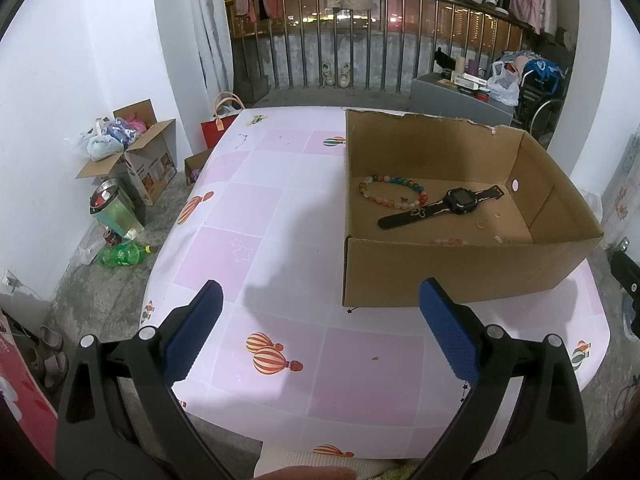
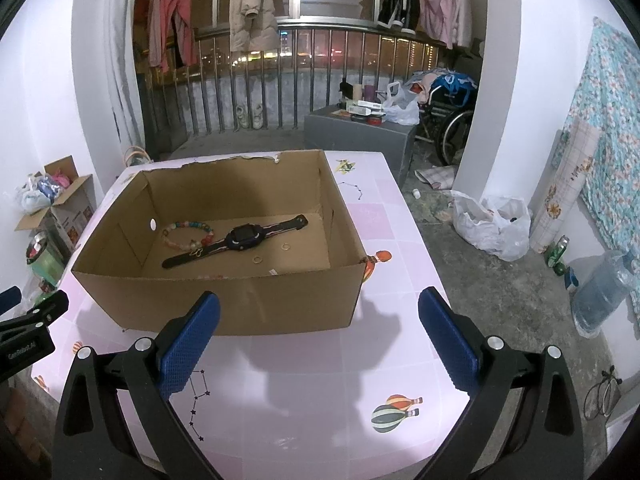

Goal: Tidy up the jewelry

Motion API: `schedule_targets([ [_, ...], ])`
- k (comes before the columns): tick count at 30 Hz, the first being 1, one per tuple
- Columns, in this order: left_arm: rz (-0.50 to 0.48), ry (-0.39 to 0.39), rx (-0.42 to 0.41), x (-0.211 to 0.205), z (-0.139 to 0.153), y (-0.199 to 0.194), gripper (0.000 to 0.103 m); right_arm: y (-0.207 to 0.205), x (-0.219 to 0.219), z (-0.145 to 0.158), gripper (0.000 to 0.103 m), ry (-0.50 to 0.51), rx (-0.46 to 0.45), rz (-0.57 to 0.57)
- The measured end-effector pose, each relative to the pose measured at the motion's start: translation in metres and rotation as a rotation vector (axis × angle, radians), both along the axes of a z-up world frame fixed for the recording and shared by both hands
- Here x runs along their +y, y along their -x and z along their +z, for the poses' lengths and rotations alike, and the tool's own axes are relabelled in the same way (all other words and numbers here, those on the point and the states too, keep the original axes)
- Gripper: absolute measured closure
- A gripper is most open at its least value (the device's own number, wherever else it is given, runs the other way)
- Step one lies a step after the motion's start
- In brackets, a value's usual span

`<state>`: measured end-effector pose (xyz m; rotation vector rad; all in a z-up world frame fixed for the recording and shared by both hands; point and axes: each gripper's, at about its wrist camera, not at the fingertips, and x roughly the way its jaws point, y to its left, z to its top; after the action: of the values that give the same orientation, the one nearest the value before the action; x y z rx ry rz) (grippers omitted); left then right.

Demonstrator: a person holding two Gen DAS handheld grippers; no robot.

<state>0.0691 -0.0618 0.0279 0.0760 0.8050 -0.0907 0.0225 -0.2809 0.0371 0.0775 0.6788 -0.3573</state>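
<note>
1. Inside the cardboard box (image 2: 224,304) lie a beaded bracelet (image 2: 188,236), a black watch (image 2: 240,240) laid across its edge, and two small rings (image 2: 257,259) apart on the floor of the box.
2. Judging from that, most of the gathering looks done; a thin chain-like piece (image 1: 240,141) seems to lie on the far part of the pink surface (image 1: 280,240), outside the box, and may be left.
3. Both grippers hover low before the box, the left gripper (image 1: 320,332) and the right gripper (image 2: 320,336) each with fingers wide apart and holding nothing.
4. Behind the near wall of the box, a pale pinkish beaded item (image 1: 450,241) and a small scrap are half hidden; I cannot tell what they are.
</note>
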Motion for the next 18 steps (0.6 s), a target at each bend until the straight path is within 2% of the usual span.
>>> schedule_targets([
  [18,0.000,-0.002,-0.001,-0.0004,0.0003,-0.0006,0.008,-0.0006,-0.0001,0.0007,0.006,0.000,0.001,0.001],
])
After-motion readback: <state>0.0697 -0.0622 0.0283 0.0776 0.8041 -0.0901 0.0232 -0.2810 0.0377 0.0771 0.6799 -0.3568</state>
